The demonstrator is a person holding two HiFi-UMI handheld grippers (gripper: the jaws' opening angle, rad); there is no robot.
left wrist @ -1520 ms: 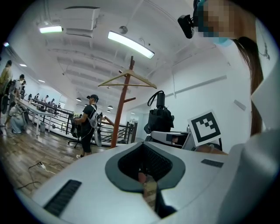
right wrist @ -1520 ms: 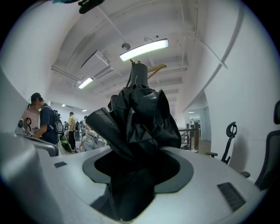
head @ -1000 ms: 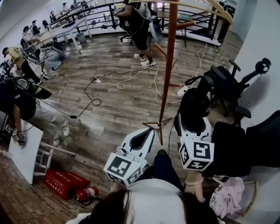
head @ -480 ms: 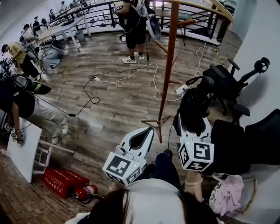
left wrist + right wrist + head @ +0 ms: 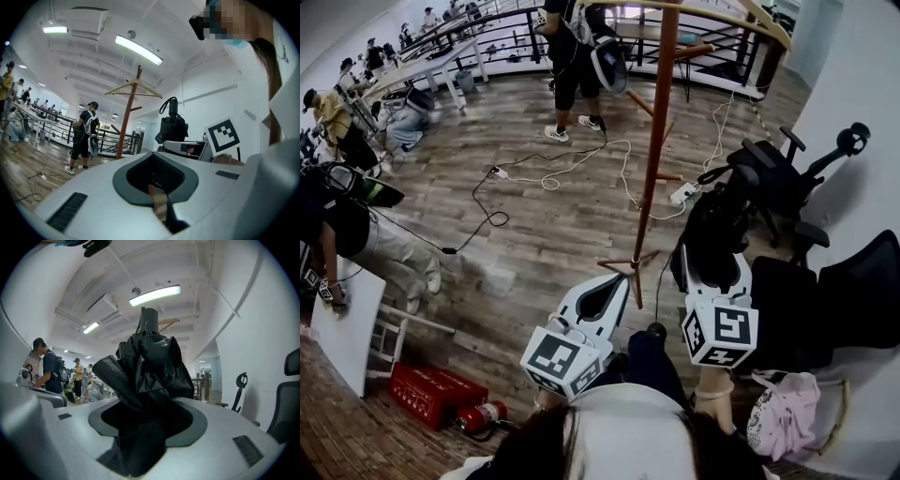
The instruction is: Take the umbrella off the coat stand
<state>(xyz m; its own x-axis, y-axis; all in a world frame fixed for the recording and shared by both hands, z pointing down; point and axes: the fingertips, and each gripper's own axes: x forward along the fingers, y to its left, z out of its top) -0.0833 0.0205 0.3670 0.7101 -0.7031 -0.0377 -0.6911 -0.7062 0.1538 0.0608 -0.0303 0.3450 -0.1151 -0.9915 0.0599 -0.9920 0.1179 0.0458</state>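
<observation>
A black folded umbrella (image 5: pixel 717 225) stands upright in my right gripper (image 5: pixel 712 267), whose jaws are shut on its bunched fabric (image 5: pixel 145 366). It hangs free, to the right of the red-brown wooden coat stand (image 5: pixel 652 159) and apart from it. The stand's pole and curved top arms also show in the left gripper view as the coat stand (image 5: pixel 126 122), with the umbrella (image 5: pixel 172 126) to its right. My left gripper (image 5: pixel 614 279) sits low near the stand's foot, jaws shut with nothing between them.
Black office chairs (image 5: pixel 787 178) and a dark seat (image 5: pixel 853 300) stand along the white wall at right, with a pink cloth (image 5: pixel 787 417) below. Cables (image 5: pixel 553 173) trail over the wooden floor. A person (image 5: pixel 577 56) stands by the railing. A red box (image 5: pixel 431 389) lies at lower left.
The person by the railing has stepped to the left. Both grippers and the umbrella have kept their places.
</observation>
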